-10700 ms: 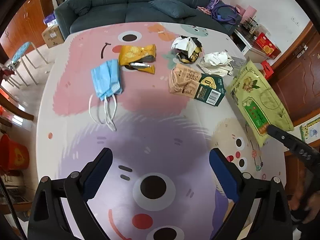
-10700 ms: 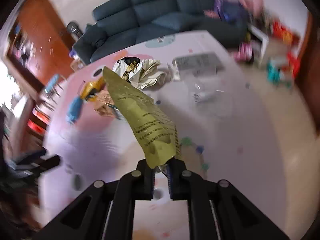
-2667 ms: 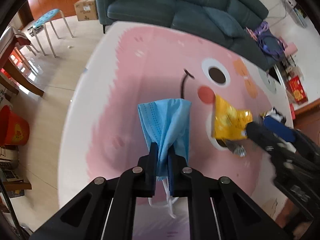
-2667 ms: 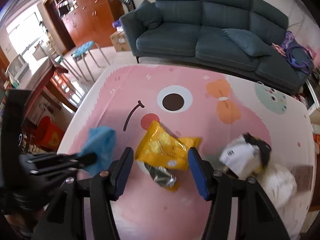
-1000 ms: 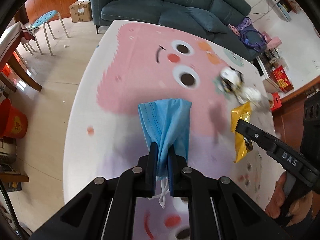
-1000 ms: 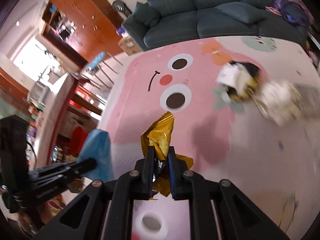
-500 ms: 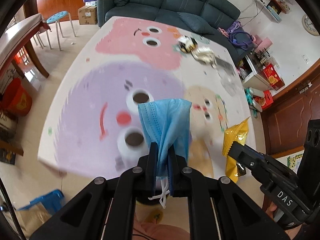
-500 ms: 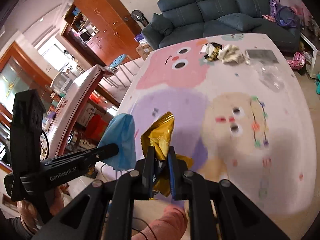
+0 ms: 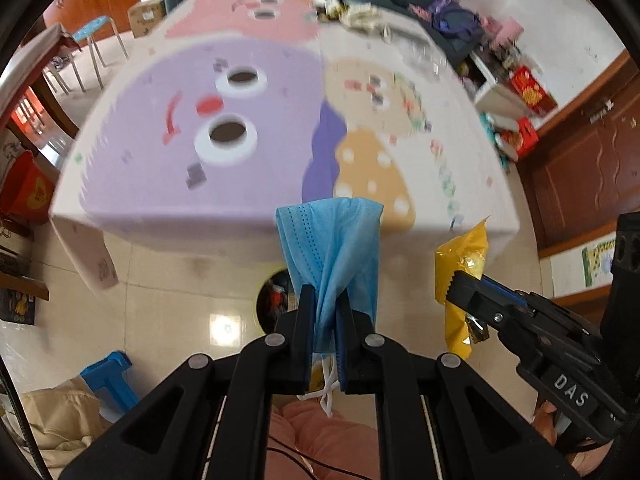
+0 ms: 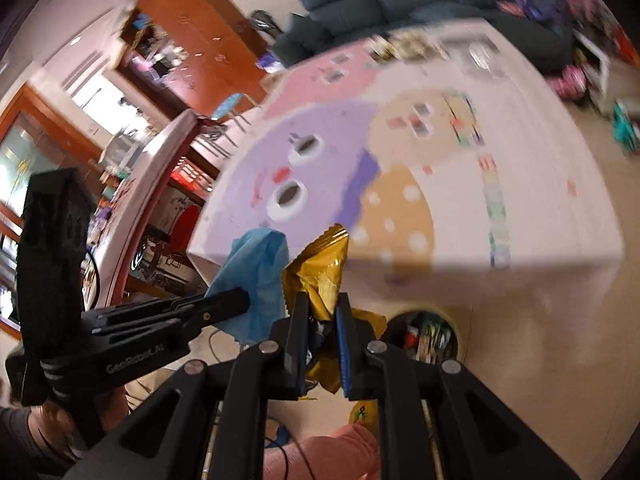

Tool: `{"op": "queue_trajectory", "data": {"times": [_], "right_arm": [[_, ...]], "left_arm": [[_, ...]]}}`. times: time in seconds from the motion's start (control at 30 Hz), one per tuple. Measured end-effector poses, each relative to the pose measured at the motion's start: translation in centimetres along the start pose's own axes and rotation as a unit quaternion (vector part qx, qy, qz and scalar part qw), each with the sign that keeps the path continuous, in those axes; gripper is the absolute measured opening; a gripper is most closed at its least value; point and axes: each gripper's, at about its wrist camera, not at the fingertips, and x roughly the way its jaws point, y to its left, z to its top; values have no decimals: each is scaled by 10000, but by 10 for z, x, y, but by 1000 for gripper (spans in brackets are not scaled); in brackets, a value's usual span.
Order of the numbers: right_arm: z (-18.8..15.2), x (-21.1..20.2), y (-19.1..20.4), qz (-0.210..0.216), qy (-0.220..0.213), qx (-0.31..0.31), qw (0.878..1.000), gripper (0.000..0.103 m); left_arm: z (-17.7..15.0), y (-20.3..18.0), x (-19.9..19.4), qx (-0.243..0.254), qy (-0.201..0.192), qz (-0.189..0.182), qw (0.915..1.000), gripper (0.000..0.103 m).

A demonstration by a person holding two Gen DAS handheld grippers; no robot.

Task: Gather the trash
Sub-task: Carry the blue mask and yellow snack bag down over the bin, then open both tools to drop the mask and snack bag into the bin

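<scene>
**Two grippers, each with one piece of trash, beside the floor bin**

The landmark is the round trash bin [image 10: 424, 334] on the floor, just off the near edge of the cartoon-printed table [image 9: 280, 128]. The left gripper [image 9: 325, 312] is clenched on a blue face mask [image 9: 332, 248]; the right gripper [image 10: 322, 312] is clenched on a crumpled yellow snack wrapper [image 10: 320, 276].

In the left wrist view the bin's dark mouth [image 9: 274, 292] shows just left of the pinched mask, partly hidden behind mask and fingers. The mask's long axis runs along the gripper's pointing line: its folded body fans out beyond the fingertips toward the table, and its white ear loops [image 9: 326, 392] trail back toward the person.

In the right wrist view the bin lies just right of the fingertips and below them. The wrapper's long axis likewise follows the fingers, serrated end toward the table, its remaining part bunched behind the pads.

Judged from both views, each load sits near the bin's rim, not squarely over the mouth. The right gripper appears slightly nearer. Remaining litter [image 9: 352, 8] lies at the table's far end, well apart from the bin.
</scene>
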Motion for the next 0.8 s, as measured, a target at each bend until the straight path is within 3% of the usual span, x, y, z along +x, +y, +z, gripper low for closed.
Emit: {"op": "queue_trajectory", "data": {"times": [0.27, 0.57, 0.7, 0.8], "right_arm": [[-60, 86, -60, -321, 500, 901, 9942, 13], [-115, 213, -166, -621, 685, 2175, 9717, 17], [-126, 258, -197, -616, 796, 2363, 9664, 20], [-131, 286, -212, -670, 977, 2398, 9636, 35]], "left_arm": [[-43, 15, 107, 280, 598, -257, 9975, 7], [-69, 41, 255, 439, 985, -191, 9940, 7], [-76, 47, 308, 500, 1063, -150, 9930, 21], [-82, 52, 340, 461, 1152, -94, 9922, 29]]}}
